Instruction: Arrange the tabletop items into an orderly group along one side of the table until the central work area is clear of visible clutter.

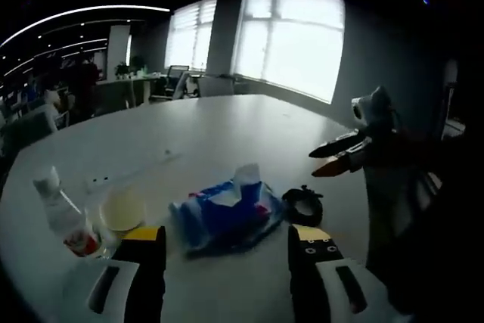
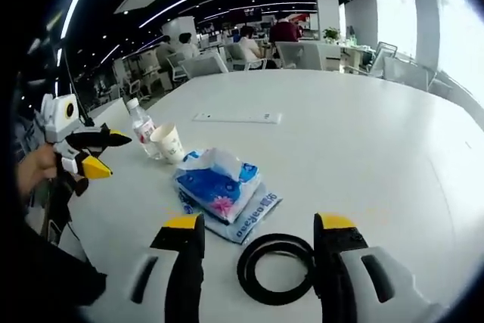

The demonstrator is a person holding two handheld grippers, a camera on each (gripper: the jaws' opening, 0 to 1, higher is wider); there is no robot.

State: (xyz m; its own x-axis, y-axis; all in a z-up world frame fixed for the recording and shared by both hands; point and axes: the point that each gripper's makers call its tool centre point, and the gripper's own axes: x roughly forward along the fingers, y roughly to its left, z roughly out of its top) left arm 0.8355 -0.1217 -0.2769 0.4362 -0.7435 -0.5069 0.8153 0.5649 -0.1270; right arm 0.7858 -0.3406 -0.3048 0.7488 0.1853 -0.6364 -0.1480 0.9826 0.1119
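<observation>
Gathering barely begun: right gripper (image 2: 259, 236), jaws wide and empty, straddles black rubber ring (image 2: 277, 268) at lower centre; must close next. Left gripper (image 1: 227, 243) open, empty, facing blue tissue pack (image 1: 227, 213).

- I saw a wide white table (image 2: 363, 134) carrying everything.
- A blue tissue pack (image 2: 219, 185) lay near its edge, a black ring (image 2: 276, 268) just beside it.
- A paper cup (image 2: 168, 142) and water bottle (image 2: 141, 127) stood together.
- A flat white strip (image 2: 236, 117) lay farther off.
</observation>
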